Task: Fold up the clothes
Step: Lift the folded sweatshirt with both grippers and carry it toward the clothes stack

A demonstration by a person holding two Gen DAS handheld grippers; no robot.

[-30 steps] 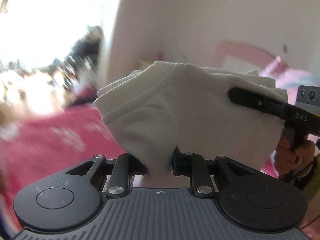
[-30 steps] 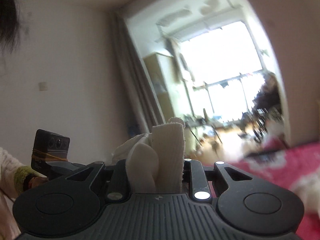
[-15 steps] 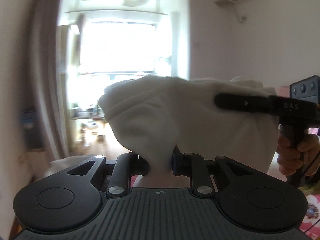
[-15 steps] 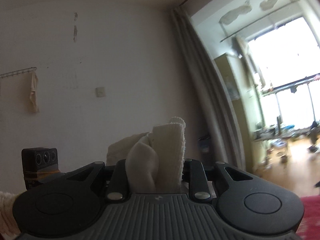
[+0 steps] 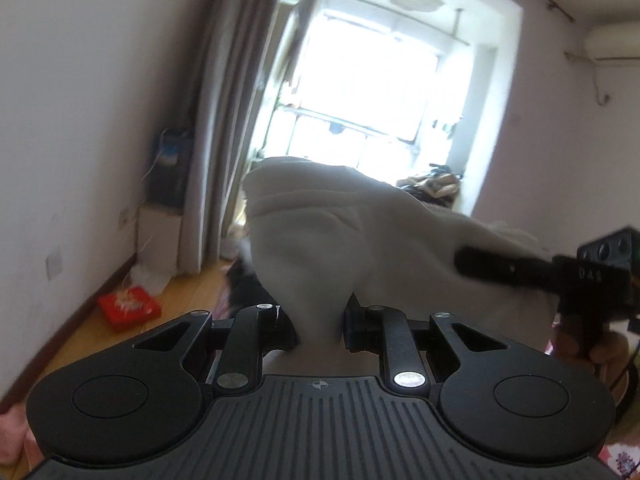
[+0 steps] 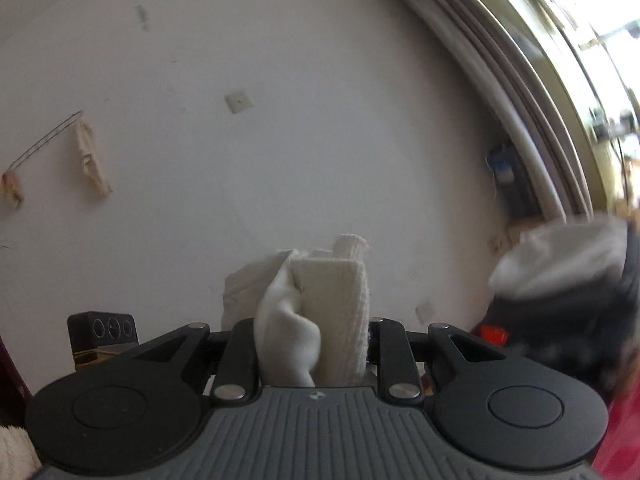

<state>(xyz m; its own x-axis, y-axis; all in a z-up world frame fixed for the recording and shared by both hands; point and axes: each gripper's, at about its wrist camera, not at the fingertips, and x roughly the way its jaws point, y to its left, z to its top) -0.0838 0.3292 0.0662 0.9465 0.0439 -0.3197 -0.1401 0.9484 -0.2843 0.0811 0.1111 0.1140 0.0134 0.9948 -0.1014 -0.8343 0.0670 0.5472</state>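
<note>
Left wrist view has the white garment bunched at centre, pinched in the left gripper and stretching toward 3 o'clock, where the right gripper clamps its other end. Right wrist view shows a ribbed fold squeezed between that gripper's jaws; a grey curtain hangs at 11 o'clock.

The wooden floor runs along the white wall toward the bright window, taking up the 8 o'clock part of the left wrist view. On it lies a flat red packet near the wall, with a loose white heap just beyond it toward 12 o'clock. Farther along, a pale box stands on the floor beside the grey curtain, whose hem reaches the boards.
</note>
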